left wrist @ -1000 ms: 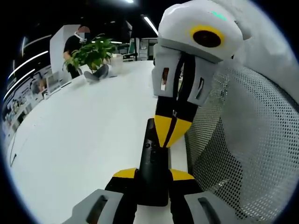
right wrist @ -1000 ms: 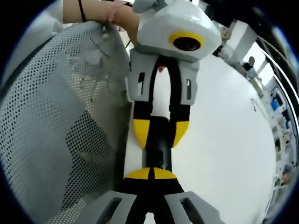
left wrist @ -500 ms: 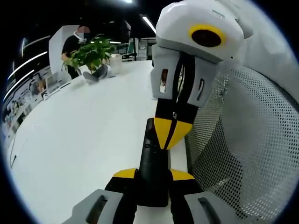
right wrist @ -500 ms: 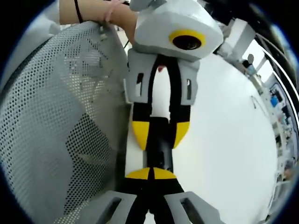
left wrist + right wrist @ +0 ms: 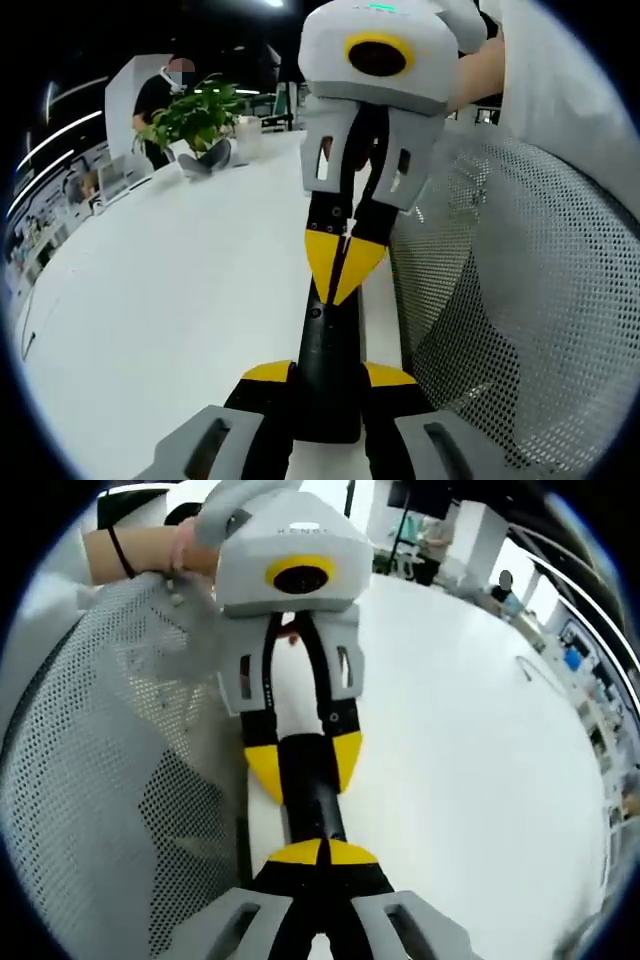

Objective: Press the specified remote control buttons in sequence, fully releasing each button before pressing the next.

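Remote control (image 5: pixel 327 370) clamped in left gripper (image 5: pixel 327 378) at bottom centre; right gripper (image 5: pixel 343 270) closed, tips on it.

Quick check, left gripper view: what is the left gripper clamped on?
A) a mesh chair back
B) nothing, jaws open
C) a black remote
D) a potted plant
C: the left gripper has its yellow-tipped jaws closed on either side of the black remote, whose far end the right gripper meets with its tips together.

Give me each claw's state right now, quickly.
Left claw: shut on the remote control.
Right claw: shut, tips together over the remote's far end.
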### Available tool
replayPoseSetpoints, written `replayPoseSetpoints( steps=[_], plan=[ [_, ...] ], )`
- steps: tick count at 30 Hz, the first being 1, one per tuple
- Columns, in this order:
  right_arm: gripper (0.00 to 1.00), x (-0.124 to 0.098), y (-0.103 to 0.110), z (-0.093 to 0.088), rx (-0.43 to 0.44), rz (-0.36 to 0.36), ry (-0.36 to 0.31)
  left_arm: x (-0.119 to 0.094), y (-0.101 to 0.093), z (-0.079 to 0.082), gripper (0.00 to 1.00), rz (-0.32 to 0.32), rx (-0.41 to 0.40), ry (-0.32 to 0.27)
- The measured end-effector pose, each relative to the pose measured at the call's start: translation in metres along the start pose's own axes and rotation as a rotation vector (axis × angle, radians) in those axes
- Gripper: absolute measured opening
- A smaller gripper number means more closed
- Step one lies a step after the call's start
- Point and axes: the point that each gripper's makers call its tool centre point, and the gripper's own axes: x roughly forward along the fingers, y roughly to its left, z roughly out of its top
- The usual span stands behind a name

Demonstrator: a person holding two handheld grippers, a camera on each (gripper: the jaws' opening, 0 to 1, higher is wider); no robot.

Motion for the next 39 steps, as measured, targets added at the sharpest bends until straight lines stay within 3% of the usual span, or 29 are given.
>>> replayPoseSetpoints(
  steps=[4,22,32,34,39],
  plan=[
    [0.0,0.0053,0.0066,-0.0006,-0.003,0.026,0.011,-0.0002,-0.0001,0.0003,0.25,0.0,0.0,0.0],
    [0.0,0.0068,0.0037,-0.0015,-0.055,0.011,0.055,0.0,0.0002,0.0001,0.25,0.001,-0.001,-0.001],
    [0.0,0.0049,0.0019,-0.0022,0.033,0.04,0.017,0.0002,0.0004,0.0003,0.25,0.002,-0.002,-0.003],
    [0.0,0.0051,0.0027,-0.0014,0.109,0.06,0.002,0.0002,0.0005,0.0004,0.25,0.003,-0.003,-0.003],
    [0.0,0.0052,0.0002,-0.0015,0.103,0.067,0.013,0.0005,0.0004,0.0005,0.25,0.003,-0.002,-0.003]
  ],
)
